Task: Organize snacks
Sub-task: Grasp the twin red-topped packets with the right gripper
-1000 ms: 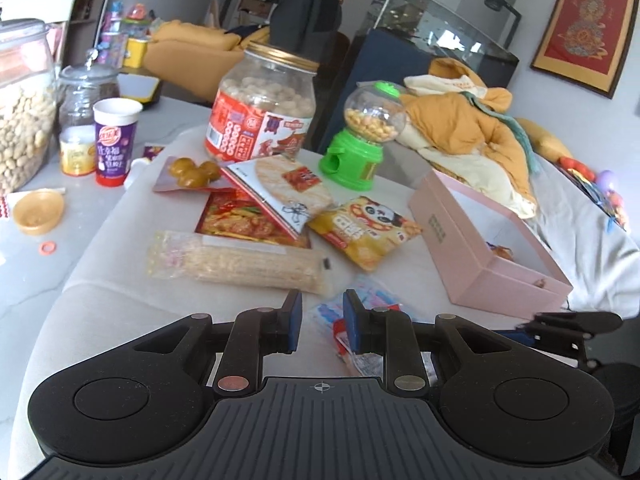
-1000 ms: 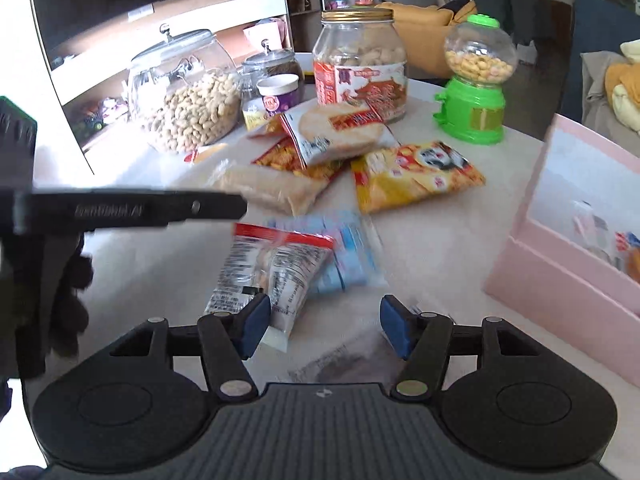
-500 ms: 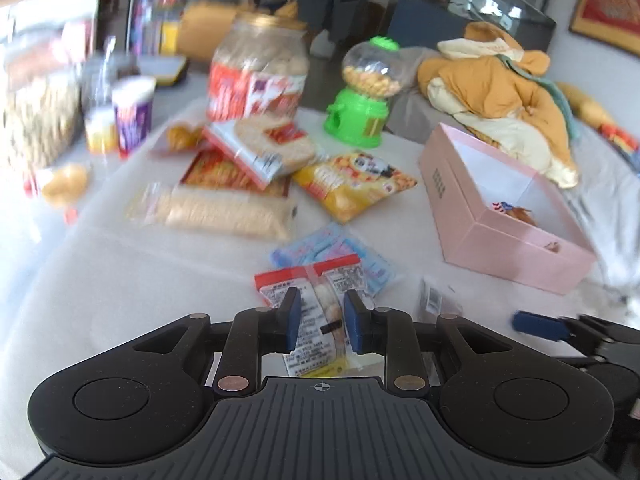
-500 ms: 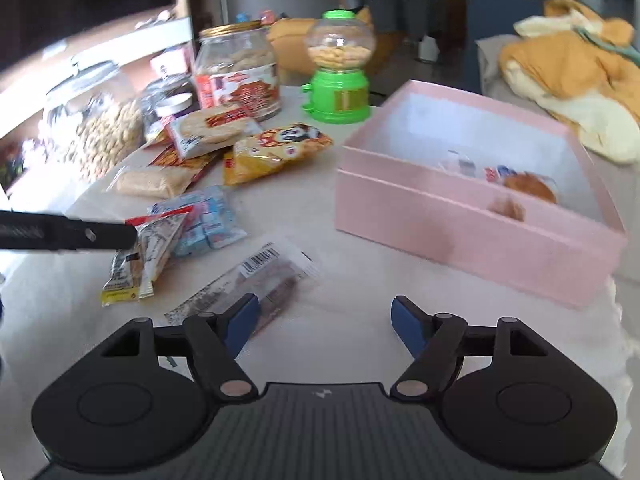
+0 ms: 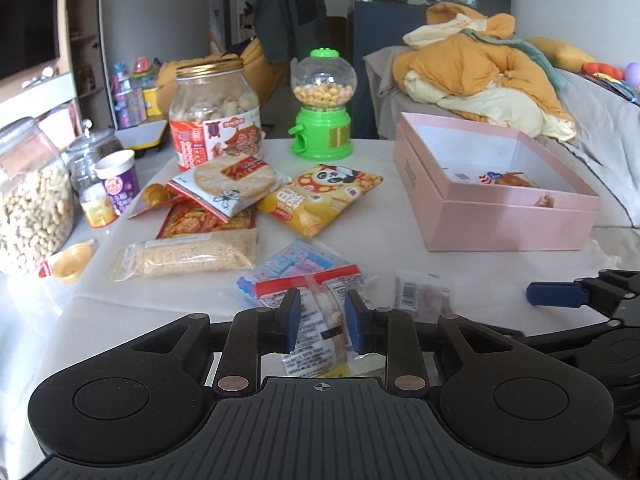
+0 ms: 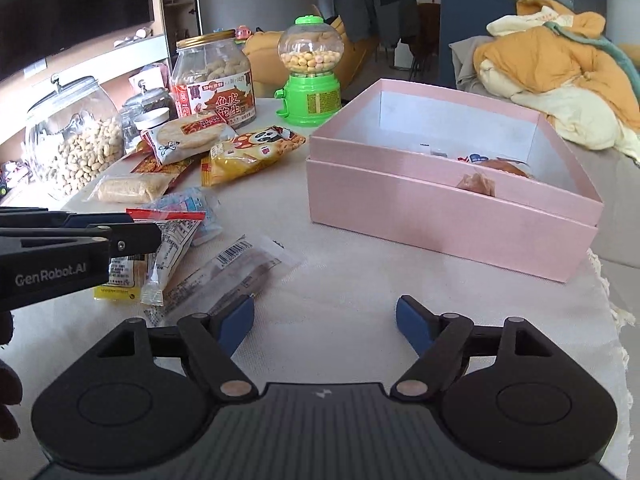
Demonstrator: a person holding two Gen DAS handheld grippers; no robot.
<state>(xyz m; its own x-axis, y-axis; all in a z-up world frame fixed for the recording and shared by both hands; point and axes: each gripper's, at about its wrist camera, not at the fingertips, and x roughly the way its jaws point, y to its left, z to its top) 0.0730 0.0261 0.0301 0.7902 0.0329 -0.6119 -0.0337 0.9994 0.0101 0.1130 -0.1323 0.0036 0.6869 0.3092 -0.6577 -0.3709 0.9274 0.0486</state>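
Left gripper [image 5: 320, 320]: jaws narrow, just been opening, straddling a clear snack packet [image 5: 316, 336], not pressing.
Right gripper [image 6: 325, 322]: wide, just been opening, empty.

Our left gripper [image 5: 323, 322] points forward and down at the table. Its blue pads [image 5: 293, 316] stand upright and parallel with only a narrow gap between them. Its jaws have just been opening a little. A clear packet [image 5: 316, 332] shows in that gap, and the pads do not seem to press on it. Seen from the right wrist, its fingers reach in level from the left edge, with part of our dark left hand [image 6: 6, 380] behind them. Our right gripper [image 6: 325, 320] also tilts down. Its jaws have just been opening and are spread wide, with nothing between them.
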